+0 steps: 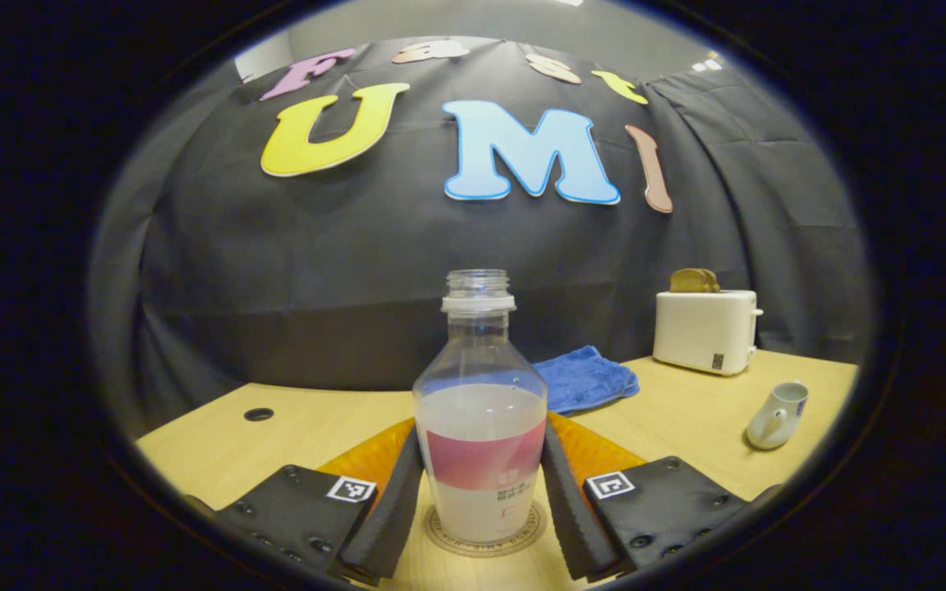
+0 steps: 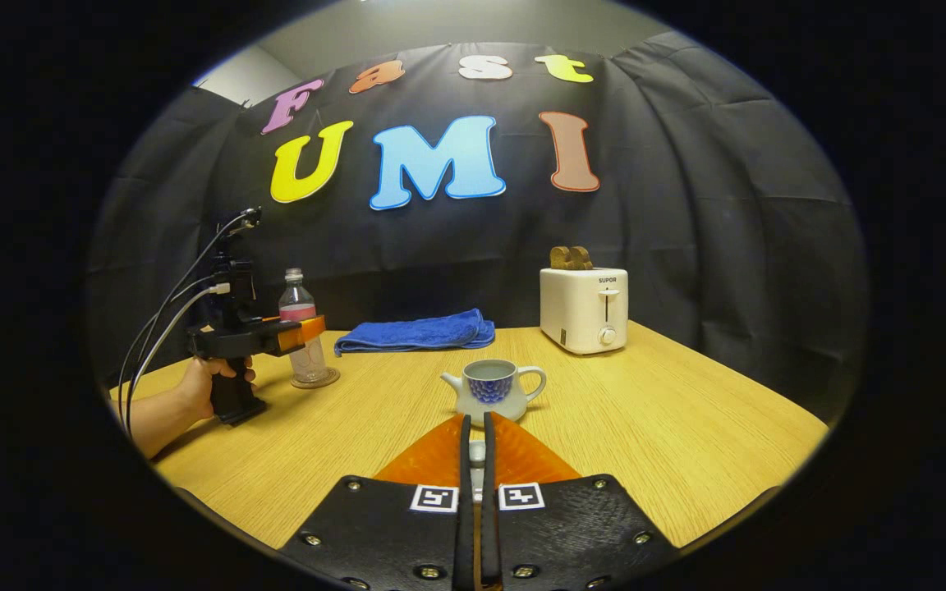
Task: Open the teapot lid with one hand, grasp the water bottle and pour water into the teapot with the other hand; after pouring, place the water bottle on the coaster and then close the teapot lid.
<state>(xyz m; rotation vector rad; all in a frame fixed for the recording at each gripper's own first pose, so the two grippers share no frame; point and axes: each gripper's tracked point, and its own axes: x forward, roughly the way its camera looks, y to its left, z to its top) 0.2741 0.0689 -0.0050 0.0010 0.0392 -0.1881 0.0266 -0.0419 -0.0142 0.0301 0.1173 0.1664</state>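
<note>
Water bottle [image 1: 479, 410] stands upright on its coaster [image 1: 485, 532], uncapped and partly full, so it should be moderately heavy, bottom-weighted and prone to slosh. Its clear plastic wall looks thin and smooth; a hold at the labelled band seems safest, firm but not crushing. The left gripper [image 1: 481, 501] flanks that band at 9 and 3 o'clock; whether the fingers press or merely stand beside it, I cannot tell. At 4 o'clock from the bottle sits the teapot [image 2: 493, 389], open, glazed, likely brittle. The right gripper [image 2: 477, 460] is closed on a small pale piece, probably the lid [image 2: 477, 451]. Beyond lie a blue towel [image 2: 415, 332] and a toaster [image 2: 584, 308].
</note>
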